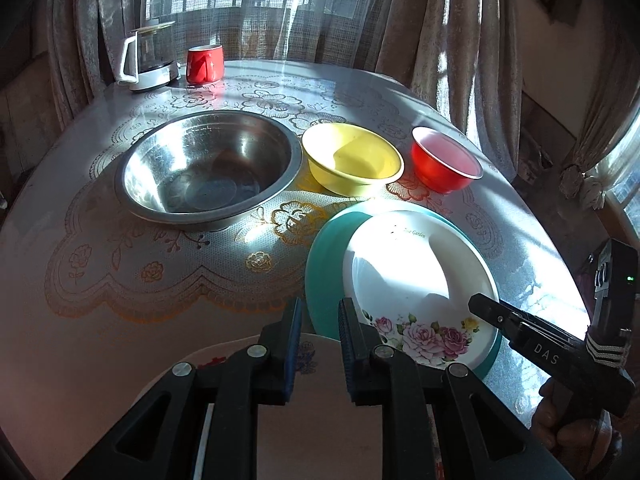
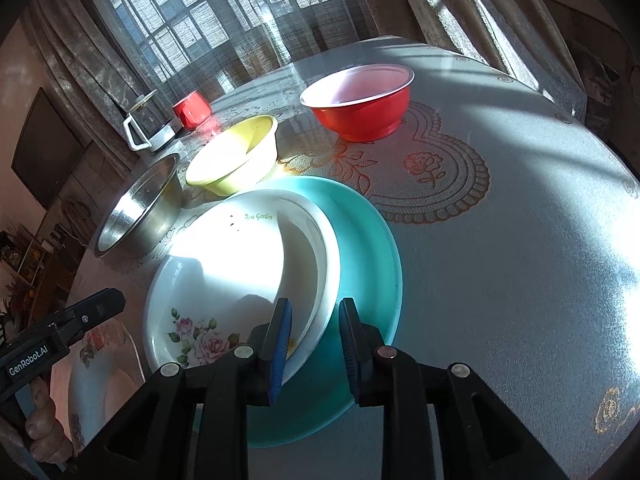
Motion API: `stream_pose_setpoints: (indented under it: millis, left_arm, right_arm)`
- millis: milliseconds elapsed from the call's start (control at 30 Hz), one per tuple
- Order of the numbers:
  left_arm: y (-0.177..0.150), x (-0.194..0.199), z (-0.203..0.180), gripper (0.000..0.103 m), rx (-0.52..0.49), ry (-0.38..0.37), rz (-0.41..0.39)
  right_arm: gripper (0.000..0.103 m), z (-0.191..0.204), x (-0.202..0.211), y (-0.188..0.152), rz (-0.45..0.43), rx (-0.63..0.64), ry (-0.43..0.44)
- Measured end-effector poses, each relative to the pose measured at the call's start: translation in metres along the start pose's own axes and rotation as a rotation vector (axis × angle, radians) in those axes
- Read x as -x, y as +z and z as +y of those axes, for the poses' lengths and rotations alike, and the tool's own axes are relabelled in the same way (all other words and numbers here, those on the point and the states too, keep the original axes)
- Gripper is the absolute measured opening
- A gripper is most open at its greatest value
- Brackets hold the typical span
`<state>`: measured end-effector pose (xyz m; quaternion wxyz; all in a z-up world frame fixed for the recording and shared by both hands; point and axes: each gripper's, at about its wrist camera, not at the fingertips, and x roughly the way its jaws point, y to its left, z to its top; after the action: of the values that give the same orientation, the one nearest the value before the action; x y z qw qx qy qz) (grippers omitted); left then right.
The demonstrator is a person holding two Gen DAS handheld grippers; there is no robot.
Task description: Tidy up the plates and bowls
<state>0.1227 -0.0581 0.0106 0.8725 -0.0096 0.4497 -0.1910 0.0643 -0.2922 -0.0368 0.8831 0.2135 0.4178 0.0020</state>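
A white rose-print plate point(image 1: 416, 276) point(image 2: 240, 276) lies on a teal plate point(image 1: 324, 272) point(image 2: 368, 280). Behind stand a steel bowl point(image 1: 208, 168) point(image 2: 140, 204), a yellow bowl point(image 1: 352, 158) point(image 2: 236, 156) and a red bowl point(image 1: 444, 162) point(image 2: 360, 100). My left gripper point(image 1: 319, 320) is open above another patterned white plate point(image 1: 320, 420) point(image 2: 96, 376) at the table's front edge. My right gripper point(image 2: 314, 324) is open, its jaws astride the near rim of the white plate; it also shows in the left wrist view point(image 1: 484, 306).
A red mug point(image 1: 205, 64) point(image 2: 192, 109) and a glass kettle on a white base point(image 1: 148, 58) point(image 2: 150, 124) stand at the far side of the round table with a lace cloth point(image 1: 140, 264). Curtains and windows lie behind.
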Motion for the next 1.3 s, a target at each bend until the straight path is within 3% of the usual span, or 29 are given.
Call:
stream_pose_setpoints:
  millis: [633,767,867,1067,1167,1300]
  left_arm:
    - [-0.047,0.049,0.083,0.024,0.166,0.022,-0.053]
    - [-0.059,0.058,0.101,0.032,0.211,0.014,-0.068]
    - [-0.069,0.065,0.114,0.033,0.241,-0.002,-0.079]
    - [-0.093,0.081,0.127,0.035,0.232,-0.028,-0.114]
    - [-0.101,0.085,0.130,0.041,0.234,-0.048,-0.127]
    - [-0.107,0.085,0.128,0.043,0.214,-0.086,-0.138]
  right_arm:
    - [0.030,-0.006,0.025,-0.009,-0.029,-0.024,0.028]
    - [0.030,-0.001,0.034,-0.013,-0.039,0.001,0.052]
    - [0.030,0.004,0.044,-0.018,-0.033,0.023,0.171]
    - [0.031,0.027,0.048,-0.039,0.088,0.075,0.460]
    - [0.031,0.042,0.043,-0.051,0.138,0.116,0.515]
    - [0.031,0.054,0.037,-0.063,0.161,0.152,0.512]
